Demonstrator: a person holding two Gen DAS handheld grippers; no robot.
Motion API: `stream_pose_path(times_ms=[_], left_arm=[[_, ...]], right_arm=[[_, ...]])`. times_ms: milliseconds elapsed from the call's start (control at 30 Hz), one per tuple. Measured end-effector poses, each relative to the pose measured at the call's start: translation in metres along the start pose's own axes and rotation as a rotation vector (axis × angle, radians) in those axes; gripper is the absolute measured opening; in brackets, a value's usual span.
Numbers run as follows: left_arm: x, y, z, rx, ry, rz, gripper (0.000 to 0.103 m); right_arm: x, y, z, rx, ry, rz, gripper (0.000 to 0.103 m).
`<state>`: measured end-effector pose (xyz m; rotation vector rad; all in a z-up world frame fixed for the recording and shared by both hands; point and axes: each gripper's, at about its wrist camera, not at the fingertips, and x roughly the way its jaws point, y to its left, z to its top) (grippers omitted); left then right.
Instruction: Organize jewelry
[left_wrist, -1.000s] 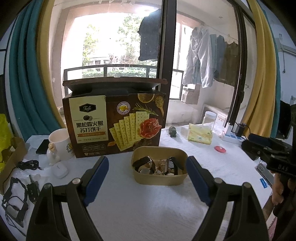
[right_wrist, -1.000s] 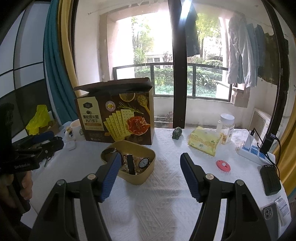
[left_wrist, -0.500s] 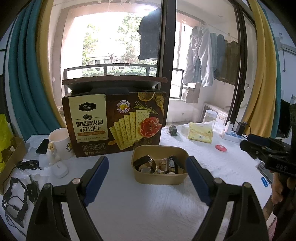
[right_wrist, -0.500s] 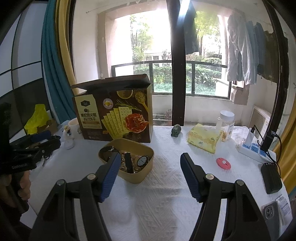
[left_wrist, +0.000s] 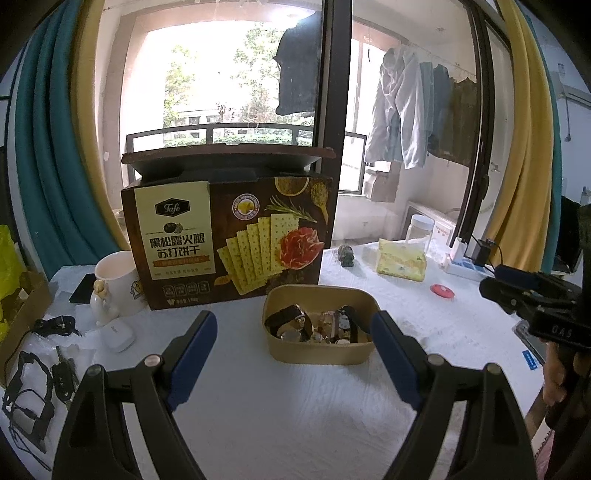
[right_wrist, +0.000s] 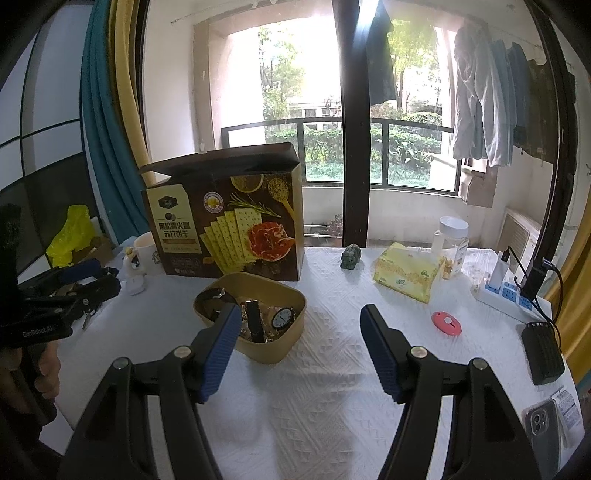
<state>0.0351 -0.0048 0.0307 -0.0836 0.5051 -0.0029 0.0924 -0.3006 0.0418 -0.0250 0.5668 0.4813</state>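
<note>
A tan oval bowl holds several watches and pieces of jewelry on the white tablecloth; it also shows in the right wrist view. Behind it stands an open brown cracker box, seen too in the right wrist view. My left gripper is open and empty, its blue pads either side of the bowl, short of it. My right gripper is open and empty, the bowl just behind its left finger. Each gripper appears at the edge of the other's view.
A white mug, a small white case, keys and black cables lie left. A green figurine, yellow tissue pack, jar, red disc, power strip, power bank and phone lie right.
Both grippers have drifted slightly toward the bowl and box, which look a little larger and lower in view. Both stay open and empty.
</note>
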Motion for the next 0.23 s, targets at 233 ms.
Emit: stream_pose_path(times_ms=[233], left_arm=[[0.0062,0.0010,-0.0021,0.003,0.013,-0.001,0.085]], right_arm=[[0.0048,-0.0013,-0.0020,-0.002,0.010,0.001,0.065]])
